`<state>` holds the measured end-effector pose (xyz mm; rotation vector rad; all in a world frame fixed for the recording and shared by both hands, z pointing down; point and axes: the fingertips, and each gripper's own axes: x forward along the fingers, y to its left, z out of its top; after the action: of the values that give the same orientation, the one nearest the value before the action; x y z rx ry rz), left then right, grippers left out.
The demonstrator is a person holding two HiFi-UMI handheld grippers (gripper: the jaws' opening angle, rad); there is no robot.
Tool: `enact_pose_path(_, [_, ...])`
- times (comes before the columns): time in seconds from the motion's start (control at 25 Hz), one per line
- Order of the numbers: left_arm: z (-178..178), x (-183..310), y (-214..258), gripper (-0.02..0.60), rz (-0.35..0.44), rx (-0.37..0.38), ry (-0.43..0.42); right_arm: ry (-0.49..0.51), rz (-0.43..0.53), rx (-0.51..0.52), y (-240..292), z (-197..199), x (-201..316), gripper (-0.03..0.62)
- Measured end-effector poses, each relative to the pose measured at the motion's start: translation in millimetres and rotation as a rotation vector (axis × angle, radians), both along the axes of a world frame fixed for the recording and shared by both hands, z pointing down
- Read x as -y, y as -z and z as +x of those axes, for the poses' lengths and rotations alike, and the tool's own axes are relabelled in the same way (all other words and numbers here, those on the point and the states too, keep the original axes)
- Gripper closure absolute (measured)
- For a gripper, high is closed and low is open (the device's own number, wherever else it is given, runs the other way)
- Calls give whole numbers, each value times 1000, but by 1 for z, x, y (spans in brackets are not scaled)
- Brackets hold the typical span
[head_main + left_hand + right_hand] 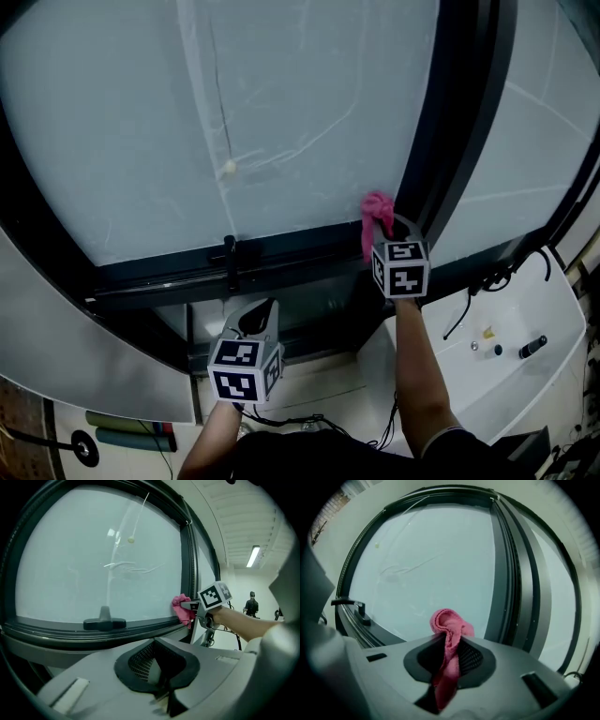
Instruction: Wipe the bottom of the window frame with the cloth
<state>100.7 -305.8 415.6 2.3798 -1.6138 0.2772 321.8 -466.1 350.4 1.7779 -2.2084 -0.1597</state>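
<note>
Pinching the pink cloth [449, 630] so a bunched end stands proud, the right claw [450, 660] holds it at the right end of the window frame's bottom rail [291, 248], apparently placed to wipe leftwards. The left claw [161, 677], pressed together and empty, hangs below, clear.

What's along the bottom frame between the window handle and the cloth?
Nothing: in the head view the bottom frame runs bare from the window handle to the cloth.

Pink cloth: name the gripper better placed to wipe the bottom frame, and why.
Right. The right gripper grips the pink cloth at the bottom frame; the left gripper sits lower, shut and empty.
</note>
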Motion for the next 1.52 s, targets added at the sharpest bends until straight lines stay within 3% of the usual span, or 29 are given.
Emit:
enact_pose_path(0.24, [-57,-15,22,575,58,-19,47,67,77,36,43,-62,-39,524])
enact_pose_path(0.44, [-119,-22,39,575,86,-9,68,127,117,84,67,-136,-67,525])
enact_pose_path(0.96, [-239,-48,37,575,91,-47,110,286,104,86,70,-317,-99,524])
enact_pose_path(1.16, [-265,-56,31,575,81,-57,104,254,42,21,40,-360,-94,524])
enact_pose_path(1.52, [-297,-62,14,575,48,-68,87,86,-83,-147,-22,-383,-74,524])
